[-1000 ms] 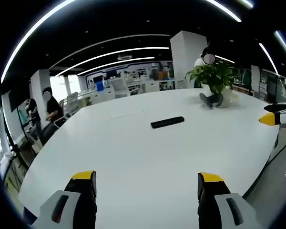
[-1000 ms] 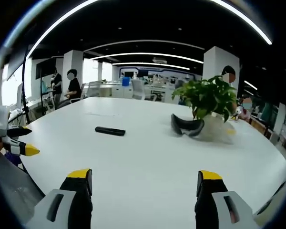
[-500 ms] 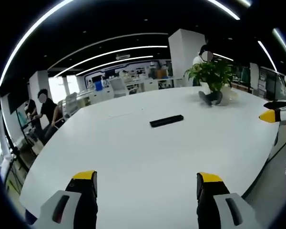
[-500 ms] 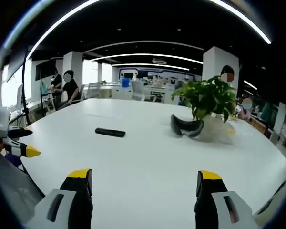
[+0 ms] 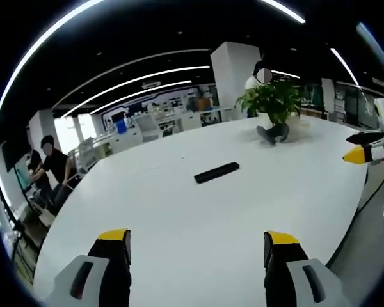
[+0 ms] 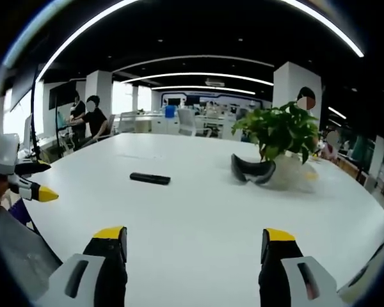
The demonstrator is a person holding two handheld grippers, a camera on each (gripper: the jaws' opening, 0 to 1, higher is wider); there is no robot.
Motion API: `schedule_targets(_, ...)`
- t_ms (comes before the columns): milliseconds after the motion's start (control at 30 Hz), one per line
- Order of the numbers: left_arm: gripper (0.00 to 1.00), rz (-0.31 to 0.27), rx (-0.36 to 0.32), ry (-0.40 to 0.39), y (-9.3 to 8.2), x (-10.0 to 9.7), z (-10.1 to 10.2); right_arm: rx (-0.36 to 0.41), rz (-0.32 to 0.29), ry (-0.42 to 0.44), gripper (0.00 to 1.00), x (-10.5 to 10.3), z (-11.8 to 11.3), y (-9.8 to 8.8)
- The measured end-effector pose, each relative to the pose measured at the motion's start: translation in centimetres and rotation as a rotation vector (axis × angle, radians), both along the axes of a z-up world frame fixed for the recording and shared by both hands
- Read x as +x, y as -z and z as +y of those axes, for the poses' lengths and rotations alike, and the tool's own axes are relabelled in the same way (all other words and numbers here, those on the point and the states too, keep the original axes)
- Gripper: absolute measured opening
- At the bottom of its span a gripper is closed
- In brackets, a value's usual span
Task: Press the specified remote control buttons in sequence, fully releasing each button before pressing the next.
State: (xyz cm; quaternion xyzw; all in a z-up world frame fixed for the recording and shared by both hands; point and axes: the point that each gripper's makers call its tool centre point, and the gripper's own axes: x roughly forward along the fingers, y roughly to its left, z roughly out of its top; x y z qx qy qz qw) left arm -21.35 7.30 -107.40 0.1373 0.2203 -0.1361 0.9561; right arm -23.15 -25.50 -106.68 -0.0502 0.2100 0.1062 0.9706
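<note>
A black remote control [image 5: 216, 173] lies flat near the middle of the big white table [image 5: 179, 217]; it also shows as the remote control [image 6: 150, 178] in the right gripper view. My left gripper [image 5: 197, 240] hovers over the table's near edge, open, nothing between its jaws. My right gripper [image 6: 188, 236] is open too, well short of the remote. The right gripper's yellow fingertip [image 5: 356, 154] enters the left gripper view at the right edge. The left gripper's yellow fingertip [image 6: 46, 194] enters the right gripper view at the left.
A potted green plant [image 6: 283, 134] stands at the table's far side with a dark curved object [image 6: 251, 170] beside it. People sit at desks [image 6: 88, 118] in the office behind. Another person [image 5: 259, 75] stands past the plant.
Both views shifted slightly as my hands moved; the left gripper view swung so the remote and plant sit further left. The left gripper's tip shows further into the right gripper view. Jaws unchanged.
</note>
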Motion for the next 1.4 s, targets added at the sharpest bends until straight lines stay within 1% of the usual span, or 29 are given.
schedule_targets(100, 0.87, -0.019, 0.042, 0.042, -1.0, 1.6, -0.2, 0.007, 0.002, -0.002, 0.82, 0.0, 0.1, 0.0)
schedule_targets(200, 0.87, -0.034, 0.067, 0.068, -1.7, 3.2, -0.1, 0.007, 0.006, -0.004, 0.8, -0.1, 0.1, 0.1)
schedule_targets(267, 0.87, -0.039, 0.072, 0.081, -2.1, 4.3, -0.1, 0.008, 0.004, -0.003, 0.8, -0.1, 0.1, 0.0)
schedule_targets(367, 0.84, -0.029, 0.09, 0.107, -2.2, 5.9, -0.2, 0.01, 0.005, 0.003, 0.79, 0.0, -0.1, 0.1)
schedule_targets(467, 0.82, -0.038, 0.136, 0.145, -2.6, 7.4, -0.4, 0.012, 0.008, 0.007, 0.79, 0.0, -0.2, 0.1)
schedule_targets(567, 0.78, -0.004, 0.137, 0.179, -2.5, 9.4, -1.0, 0.008, 0.016, 0.003, 0.78, 0.0, -0.1, 0.3)
schedule_targets(633, 0.75, -0.003, 0.131, 0.187, -2.9, 10.8, -1.4, 0.002, 0.019, 0.001, 0.78, 0.0, 0.0, 0.3)
schedule_targets(733, 0.67, 0.029, 0.149, 0.224, -2.8, 12.3, -2.0, -0.005, 0.028, 0.0, 0.77, 0.0, 0.0, 0.5)
schedule_targets(767, 0.66, 0.035, 0.159, 0.23, -2.7, 12.8, -2.1, -0.006, 0.03, 0.0, 0.77, 0.0, 0.0, 0.5)
schedule_targets(800, 0.67, 0.046, 0.168, 0.252, -2.7, 13.5, -2.5, -0.006, 0.031, 0.0, 0.77, 0.0, 0.0, 0.6)
schedule_targets(900, 0.67, 0.067, 0.186, 0.291, -2.6, 14.7, -3.4, -0.008, 0.038, 0.001, 0.76, 0.0, -0.1, 0.7)
schedule_targets(1067, 0.67, 0.109, 0.185, 0.348, -2.4, 16.7, -4.5, -0.017, 0.048, -0.002, 0.76, 0.0, 0.0, 0.9)
schedule_targets(1133, 0.66, 0.141, 0.2, 0.375, -1.9, 17.5, -4.8, -0.021, 0.053, -0.002, 0.76, 0.0, 0.0, 0.9)
schedule_targets(1167, 0.65, 0.173, 0.213, 0.411, -1.4, 17.7, -5.1, -0.021, 0.054, -0.002, 0.76, 0.0, 0.0, 1.0)
schedule_targets(1200, 0.64, 0.195, 0.225, 0.424, -1.0, 17.9, -5.1, -0.021, 0.056, -0.002, 0.76, 0.0, 0.0, 1.0)
schedule_targets(1233, 0.64, 0.229, 0.26, 0.424, -0.6, 18.2, -4.9, -0.022, 0.056, -0.002, 0.76, 0.0, 0.0, 1.0)
schedule_targets(1300, 0.63, 0.234, 0.281, 0.462, -0.4, 18.9, -5.5, -0.023, 0.06, -0.002, 0.76, 0.0, 0.0, 1.0)
schedule_targets(1333, 0.62, 0.235, 0.283, 0.466, -0.3, 19.1, -5.6, -0.023, 0.062, -0.003, 0.76, 0.0, 0.0, 1.1)
schedule_targets(1367, 0.62, 0.252, 0.303, 0.501, 0.0, 19.3, -5.9, -0.026, 0.066, -0.004, 0.75, 0.0, 0.0, 1.2)
schedule_targets(1400, 0.62, 0.273, 0.314, 0.515, 0.2, 19.4, -6.0, -0.028, 0.069, -0.005, 0.75, -0.1, 0.0, 1.2)
